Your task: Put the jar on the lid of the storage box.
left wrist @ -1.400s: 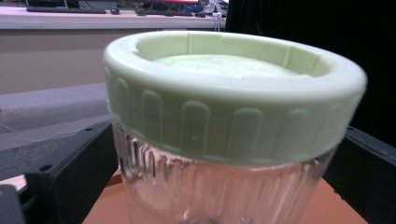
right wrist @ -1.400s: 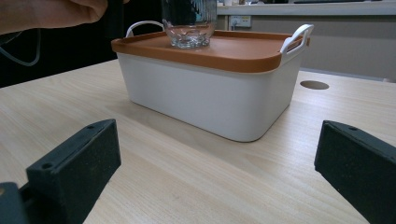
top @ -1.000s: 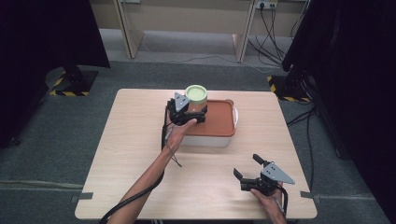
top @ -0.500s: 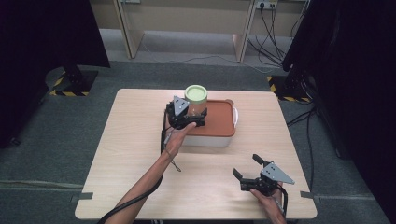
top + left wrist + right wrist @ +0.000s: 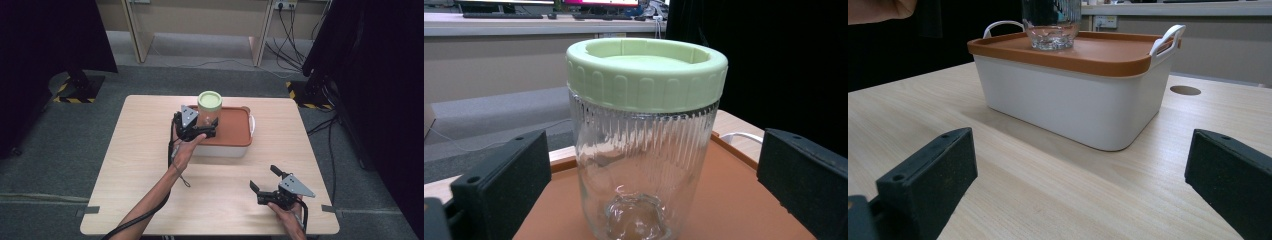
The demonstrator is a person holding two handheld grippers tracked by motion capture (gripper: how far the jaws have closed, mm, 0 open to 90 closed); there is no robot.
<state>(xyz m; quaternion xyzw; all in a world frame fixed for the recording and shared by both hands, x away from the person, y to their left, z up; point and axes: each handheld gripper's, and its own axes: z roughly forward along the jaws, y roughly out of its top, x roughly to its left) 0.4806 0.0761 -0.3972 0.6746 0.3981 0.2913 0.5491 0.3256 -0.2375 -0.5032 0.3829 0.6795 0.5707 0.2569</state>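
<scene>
We see one jar (image 5: 644,145) of clear ribbed glass, round and upright, closed by a pale green plastic lid (image 5: 646,70) with a fluted edge. It stands on the smooth orange-brown cover (image 5: 1098,50) of one white plastic box (image 5: 1073,107), a rounded rectangular tub with two white loop handles, one at each end. The box sits on the far middle of one table (image 5: 145,165) with a light wood-grain top. Our left gripper (image 5: 206,131) reaches to the jar from the near left side of the box; in the left gripper view its two black, matte, blocky jaws stand released, one on each side of the glass with a clear gap between each jaw and the jar. Our right gripper (image 5: 265,180) rests low near the front right edge of the table, well apart from the box, its two jaws spread wide and grasping nothing. Each gripper carries one grey three-cornered plate and trails one black cable.
</scene>
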